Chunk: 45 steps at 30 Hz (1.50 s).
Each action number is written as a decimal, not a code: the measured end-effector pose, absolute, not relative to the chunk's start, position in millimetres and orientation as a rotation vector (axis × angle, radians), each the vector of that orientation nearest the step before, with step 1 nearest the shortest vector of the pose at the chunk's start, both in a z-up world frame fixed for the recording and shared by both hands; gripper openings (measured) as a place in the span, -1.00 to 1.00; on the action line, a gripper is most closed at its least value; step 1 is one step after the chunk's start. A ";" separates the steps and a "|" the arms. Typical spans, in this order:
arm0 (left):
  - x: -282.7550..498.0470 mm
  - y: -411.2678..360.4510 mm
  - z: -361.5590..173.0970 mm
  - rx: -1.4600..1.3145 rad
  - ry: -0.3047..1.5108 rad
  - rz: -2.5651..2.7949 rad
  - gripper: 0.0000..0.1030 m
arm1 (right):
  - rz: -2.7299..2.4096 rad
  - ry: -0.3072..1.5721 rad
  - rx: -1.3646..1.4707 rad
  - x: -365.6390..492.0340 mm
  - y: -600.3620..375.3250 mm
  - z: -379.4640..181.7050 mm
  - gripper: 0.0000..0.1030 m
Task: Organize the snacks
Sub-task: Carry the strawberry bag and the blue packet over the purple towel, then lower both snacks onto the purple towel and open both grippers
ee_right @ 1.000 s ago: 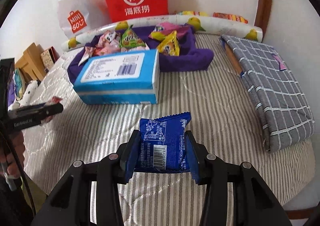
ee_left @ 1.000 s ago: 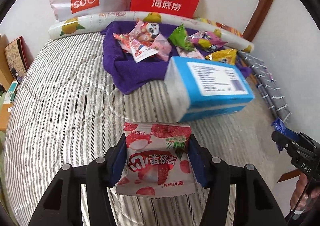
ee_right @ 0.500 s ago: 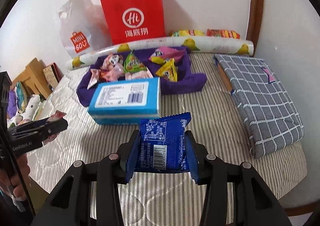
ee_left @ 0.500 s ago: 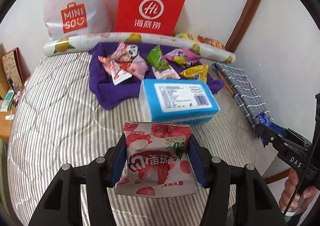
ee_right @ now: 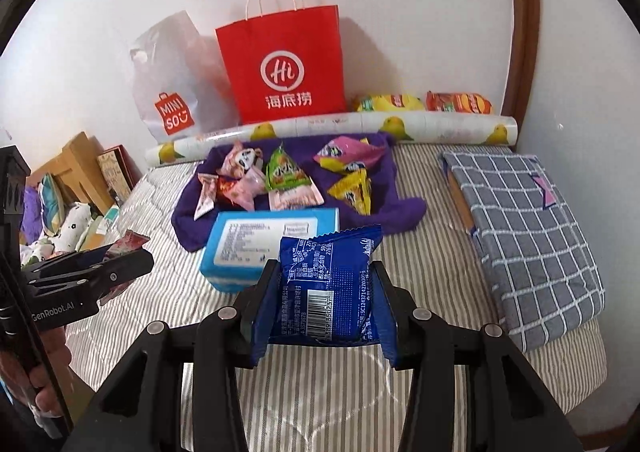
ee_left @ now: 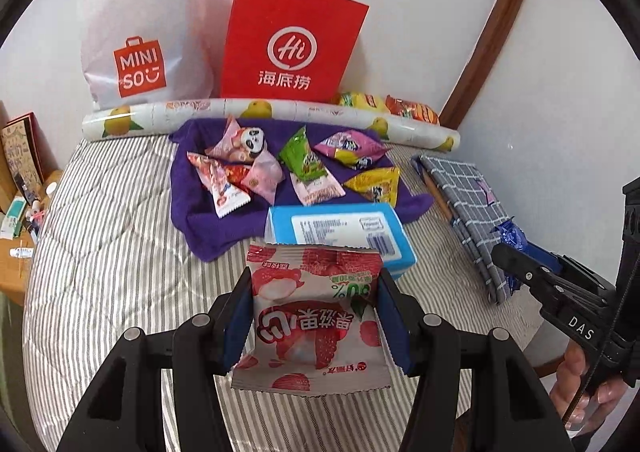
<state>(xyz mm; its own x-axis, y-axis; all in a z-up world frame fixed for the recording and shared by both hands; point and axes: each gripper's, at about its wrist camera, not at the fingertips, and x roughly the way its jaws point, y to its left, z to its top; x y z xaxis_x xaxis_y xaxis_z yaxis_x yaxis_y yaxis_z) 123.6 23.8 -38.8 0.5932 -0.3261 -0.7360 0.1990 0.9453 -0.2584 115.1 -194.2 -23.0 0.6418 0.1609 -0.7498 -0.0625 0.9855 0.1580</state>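
Note:
My left gripper (ee_left: 314, 316) is shut on a pink and white lychee snack packet (ee_left: 312, 316), held above the striped bed. My right gripper (ee_right: 324, 304) is shut on a blue snack packet (ee_right: 328, 288); it also shows at the right of the left wrist view (ee_left: 510, 236). Several loose snack packets (ee_left: 304, 159) lie on a purple towel (ee_left: 200, 223) at the back. A blue tissue box (ee_left: 340, 236) lies in front of the towel. The left gripper also shows at the left of the right wrist view (ee_right: 128, 252).
A red paper bag (ee_left: 288, 43) and a white MINISO bag (ee_left: 140, 35) stand against the wall behind a fruit-print roll (ee_left: 280, 111). A folded grey checked cloth (ee_right: 528, 228) lies on the bed's right side. Boxes and clutter (ee_right: 80, 179) stand left of the bed.
Both grippers have pulled back and up from the bed with their packets held. The box, towel and bags look smaller and farther away.

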 end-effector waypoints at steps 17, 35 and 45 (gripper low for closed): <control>156.5 23.4 -11.5 -0.165 0.849 -0.325 0.06 | 0.140 0.819 0.122 152.8 -195.2 0.7 -0.15; 190.8 25.0 7.7 -0.159 0.809 -0.324 0.07 | 0.155 0.800 0.108 194.3 -190.3 8.8 -0.15; 219.8 28.4 9.1 -0.147 0.809 -0.307 0.07 | 0.166 0.792 0.093 224.1 -185.3 7.2 -0.15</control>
